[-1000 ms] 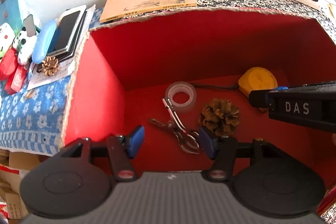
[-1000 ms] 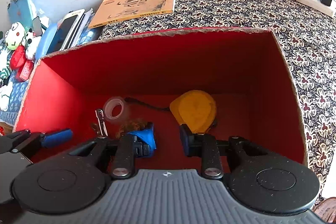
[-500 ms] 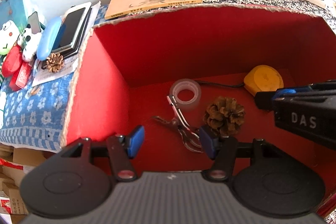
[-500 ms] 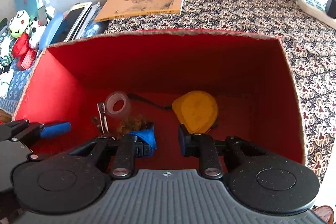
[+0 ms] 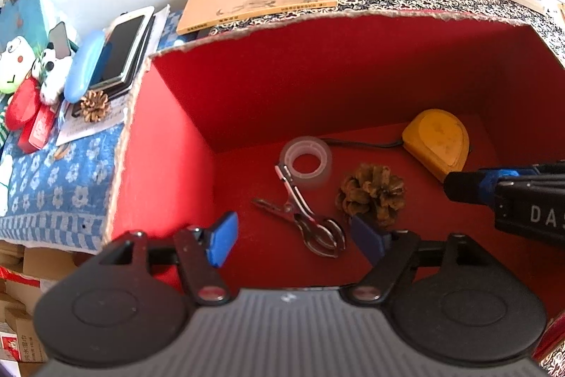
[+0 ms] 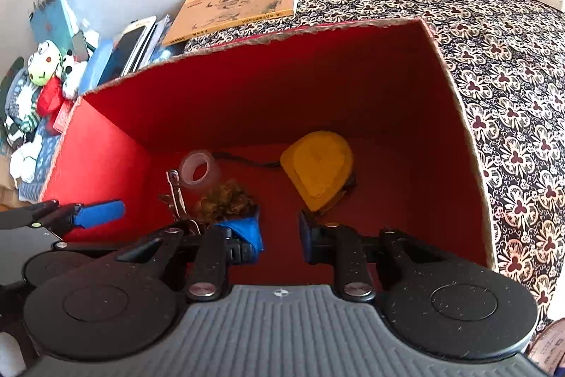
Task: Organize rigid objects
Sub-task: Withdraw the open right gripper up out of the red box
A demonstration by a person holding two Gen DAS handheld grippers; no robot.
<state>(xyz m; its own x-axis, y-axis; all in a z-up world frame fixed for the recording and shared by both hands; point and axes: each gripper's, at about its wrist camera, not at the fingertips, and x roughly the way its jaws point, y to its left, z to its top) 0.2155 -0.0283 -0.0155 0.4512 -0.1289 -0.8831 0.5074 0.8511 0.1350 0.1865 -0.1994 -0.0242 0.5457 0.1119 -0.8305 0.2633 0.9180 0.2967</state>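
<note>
Rigid objects are kept in the red box [image 5: 169, 165] on the bench: a yellow tape measure [image 5: 436, 138], a pine cone [image 5: 370, 191], a tape roll [image 5: 305, 161], a metal clip [image 5: 300, 214]. Both the left hand-held gripper [image 5: 295, 237] and the right hand-held gripper [image 6: 280, 234] are held open and empty above them. A second pine cone [image 5: 93, 105] is left outside, beside phones [image 5: 123, 52].
</note>
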